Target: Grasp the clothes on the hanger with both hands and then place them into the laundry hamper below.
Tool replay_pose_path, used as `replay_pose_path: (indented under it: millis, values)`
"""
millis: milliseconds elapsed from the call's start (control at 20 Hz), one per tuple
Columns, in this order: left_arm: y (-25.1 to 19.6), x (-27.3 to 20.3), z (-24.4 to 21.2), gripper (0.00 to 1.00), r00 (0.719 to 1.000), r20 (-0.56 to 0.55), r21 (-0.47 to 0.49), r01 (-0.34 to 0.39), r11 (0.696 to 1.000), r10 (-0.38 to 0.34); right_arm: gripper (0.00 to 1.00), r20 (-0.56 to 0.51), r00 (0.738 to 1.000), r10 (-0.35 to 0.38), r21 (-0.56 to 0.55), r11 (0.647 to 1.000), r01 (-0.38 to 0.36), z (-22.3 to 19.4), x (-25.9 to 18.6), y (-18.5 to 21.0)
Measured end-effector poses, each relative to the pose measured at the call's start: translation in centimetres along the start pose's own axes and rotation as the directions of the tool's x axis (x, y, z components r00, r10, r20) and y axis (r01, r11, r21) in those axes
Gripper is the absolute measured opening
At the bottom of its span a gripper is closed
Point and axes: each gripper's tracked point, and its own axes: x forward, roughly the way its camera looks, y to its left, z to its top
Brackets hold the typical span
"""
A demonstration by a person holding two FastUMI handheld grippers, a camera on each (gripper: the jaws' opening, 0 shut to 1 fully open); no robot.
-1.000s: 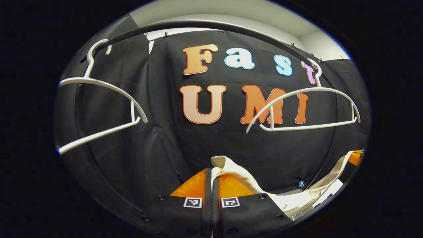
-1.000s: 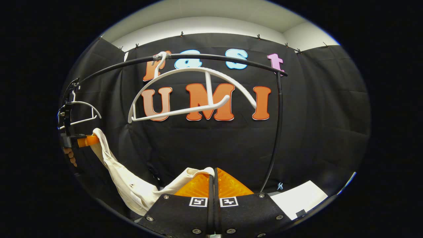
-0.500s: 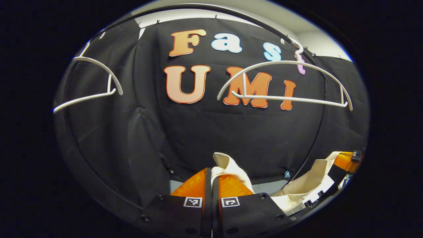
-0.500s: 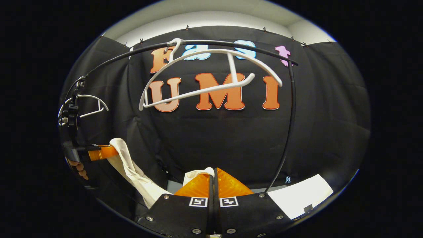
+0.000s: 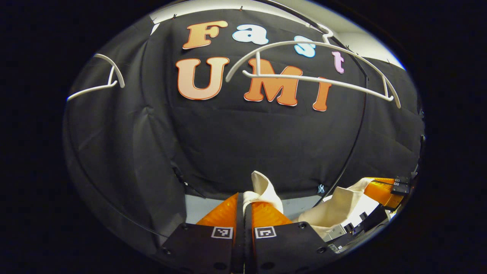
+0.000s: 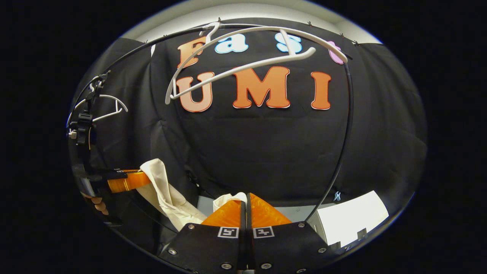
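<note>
A cream garment (image 5: 262,187) hangs slack between my two grippers, off the hangers. My left gripper (image 5: 243,198) is shut on one end of it at the bottom of the left gripper view. From there the cloth (image 5: 338,207) sags rightward to my right gripper (image 5: 382,190). In the right gripper view, my right gripper (image 6: 245,198) is shut on a fold of the garment (image 6: 227,198). The rest of the cloth (image 6: 163,188) runs left to the left gripper (image 6: 131,180), held by a hand. Two bare white hangers (image 6: 243,64) (image 6: 102,108) hang on the black rail (image 6: 346,125) above.
The bare hangers (image 5: 315,78) (image 5: 101,78) sit well above both grippers in the left gripper view. The rail's black upright (image 5: 354,144) curves down at the right. A white flat surface (image 6: 350,219) lies low at the right, and a pale floor strip (image 5: 201,209) runs beneath the cloth wall.
Both grippers have come down with the garment still held. The hangers and rail have slid upward in both views, and more floor shows below.
</note>
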Motion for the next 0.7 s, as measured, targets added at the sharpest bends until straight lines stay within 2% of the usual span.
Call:
replay_pose_path:
  millis: [450,700]
  values:
    - [-2.1,1.5,-5.1,0.07,0.99,-0.137,0.012,0.045,0.999,-0.043,0.0,-0.132,0.991,-0.007,0.0,1.0,0.007,-5.2,2.4,0.3]
    - [-2.5,2.8,-9.3,0.07,0.964,-0.257,-0.034,0.056,0.998,-0.062,0.01,-0.218,0.976,-0.022,-0.016,1.0,0.019,-8.5,3.9,0.1]
